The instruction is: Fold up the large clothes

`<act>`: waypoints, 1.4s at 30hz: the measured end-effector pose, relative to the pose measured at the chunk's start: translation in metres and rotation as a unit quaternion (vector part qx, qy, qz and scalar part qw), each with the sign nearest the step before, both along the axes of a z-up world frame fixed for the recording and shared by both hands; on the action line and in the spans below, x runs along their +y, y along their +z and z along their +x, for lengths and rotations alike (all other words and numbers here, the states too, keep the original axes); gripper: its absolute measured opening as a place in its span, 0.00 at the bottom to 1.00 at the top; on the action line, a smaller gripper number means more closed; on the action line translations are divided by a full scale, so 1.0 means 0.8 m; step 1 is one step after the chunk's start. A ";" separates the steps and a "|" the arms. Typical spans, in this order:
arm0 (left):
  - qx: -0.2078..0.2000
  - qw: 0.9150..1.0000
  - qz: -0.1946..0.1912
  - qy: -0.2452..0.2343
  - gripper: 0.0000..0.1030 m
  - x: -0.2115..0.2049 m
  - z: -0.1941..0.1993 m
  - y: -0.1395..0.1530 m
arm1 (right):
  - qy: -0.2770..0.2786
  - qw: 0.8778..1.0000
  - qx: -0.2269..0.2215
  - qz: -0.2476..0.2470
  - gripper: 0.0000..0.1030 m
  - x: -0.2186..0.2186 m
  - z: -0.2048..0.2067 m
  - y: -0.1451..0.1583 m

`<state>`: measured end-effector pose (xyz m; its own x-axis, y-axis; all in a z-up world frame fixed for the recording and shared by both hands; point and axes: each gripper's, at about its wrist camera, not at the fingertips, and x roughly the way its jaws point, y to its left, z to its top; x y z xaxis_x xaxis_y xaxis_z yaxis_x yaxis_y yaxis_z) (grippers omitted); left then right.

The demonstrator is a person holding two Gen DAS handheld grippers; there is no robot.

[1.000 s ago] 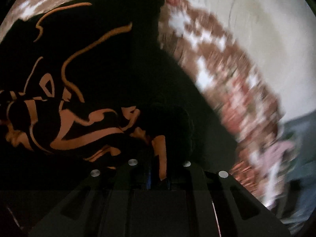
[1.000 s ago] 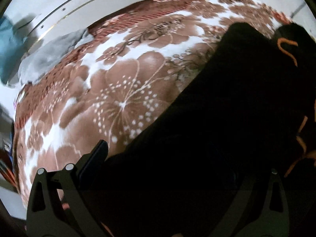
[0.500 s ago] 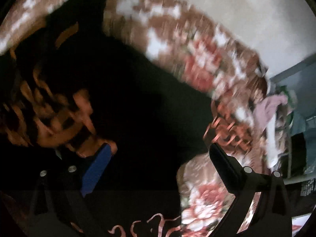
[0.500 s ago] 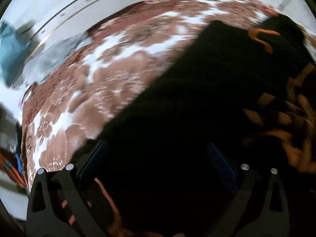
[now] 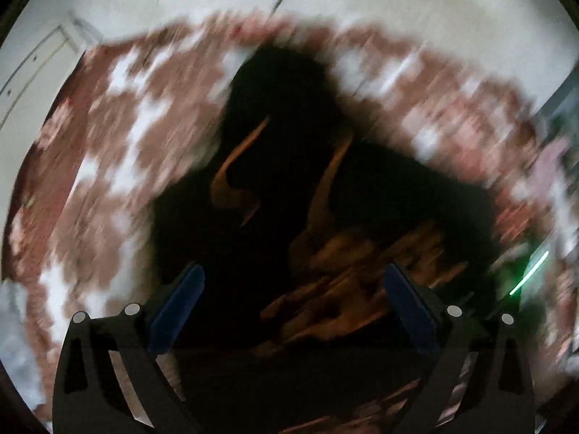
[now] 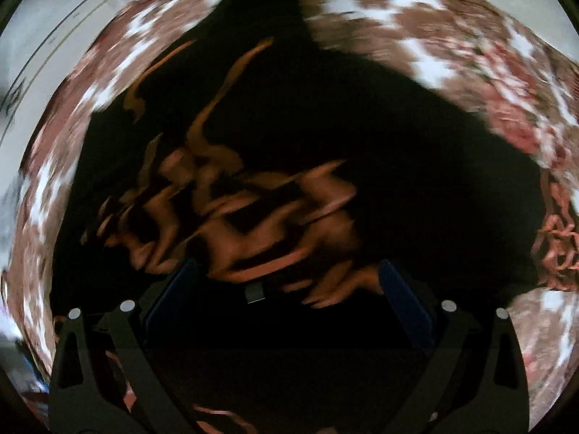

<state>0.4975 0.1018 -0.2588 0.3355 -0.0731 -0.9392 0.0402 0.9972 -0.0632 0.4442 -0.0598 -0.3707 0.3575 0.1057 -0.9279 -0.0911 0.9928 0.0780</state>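
A black garment with an orange print [image 5: 307, 188] lies on the brown and white flowered blanket [image 5: 119, 137]. It also fills the middle of the right wrist view [image 6: 325, 126]. My left gripper [image 5: 293, 282] is open and empty above the garment, its blue pads spread wide. My right gripper [image 6: 286, 278] is open and empty too, above the printed part. Both views are blurred by motion.
The flowered blanket [image 6: 452, 47] covers a bed around the garment. A pale wall [image 5: 416, 7] stands behind the bed. A green light streak [image 5: 528, 273] shows at the right in the left wrist view.
My left gripper was shut on the garment a second ago, then opened and let it go. Both grippers have pulled back, so more of the garment shows.
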 end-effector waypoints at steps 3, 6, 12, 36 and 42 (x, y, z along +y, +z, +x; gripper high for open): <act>0.055 0.998 0.006 0.022 0.95 0.049 -0.038 -0.077 | -0.025 1.000 0.011 0.006 0.95 -0.037 0.031 0.005; 0.080 0.995 -0.026 0.044 0.95 0.074 -0.068 -0.122 | -0.044 0.998 0.033 0.031 0.88 -0.058 0.063 -0.005; 0.069 0.994 -0.062 0.059 0.95 0.096 -0.106 -0.148 | -0.047 0.995 0.082 0.040 0.60 -0.062 0.095 -0.046; 0.047 0.990 -0.103 0.089 0.95 0.100 -0.141 -0.133 | 0.100 0.989 -0.071 0.087 0.10 -0.044 0.057 0.104; 0.050 0.990 -0.103 0.086 0.95 0.081 -0.161 -0.149 | 0.188 0.972 -0.143 0.004 0.09 -0.061 -0.052 0.111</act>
<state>0.3686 0.1665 -0.3778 0.2661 -0.2156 -0.9395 -0.1459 0.9545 -0.2603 0.4028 -0.1087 -0.2816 0.5358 0.2854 -0.7946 -0.4671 0.8842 0.0026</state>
